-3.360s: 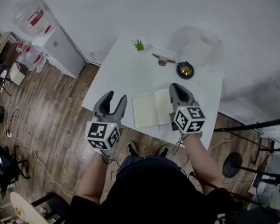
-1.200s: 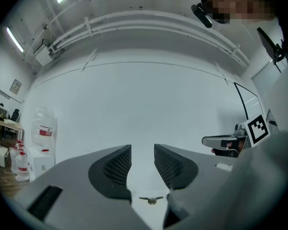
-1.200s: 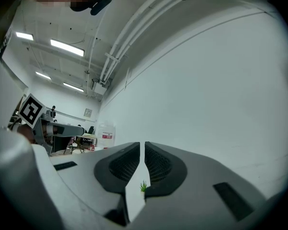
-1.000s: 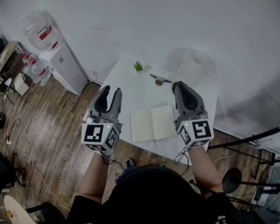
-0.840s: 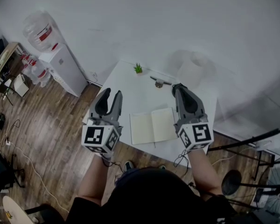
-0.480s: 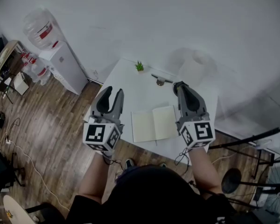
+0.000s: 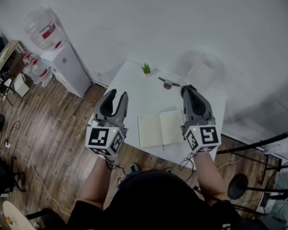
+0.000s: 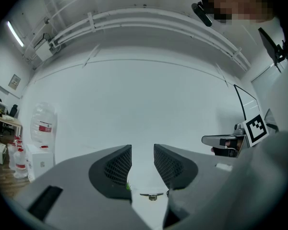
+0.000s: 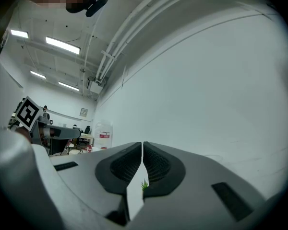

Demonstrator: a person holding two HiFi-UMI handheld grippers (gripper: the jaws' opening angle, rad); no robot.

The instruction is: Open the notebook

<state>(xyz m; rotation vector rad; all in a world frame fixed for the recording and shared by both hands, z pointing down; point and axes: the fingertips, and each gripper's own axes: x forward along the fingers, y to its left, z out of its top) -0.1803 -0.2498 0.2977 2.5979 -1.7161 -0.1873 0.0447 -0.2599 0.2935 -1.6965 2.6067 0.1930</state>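
The white worktop (image 7: 129,87) stands against a pale wall (image 7: 192,23), with wood floor (image 7: 48,128) to its left. Only your head view shows the notebook (image 7: 161,128), which lies open near the front edge, between your two tools as seen from above. Your left tool (image 8: 142,152) has its jaws apart with nothing between them. Through the gap, its view catches the small plant (image 8: 128,186). Your right tool (image 9: 142,145) has its jaws together and holds nothing.
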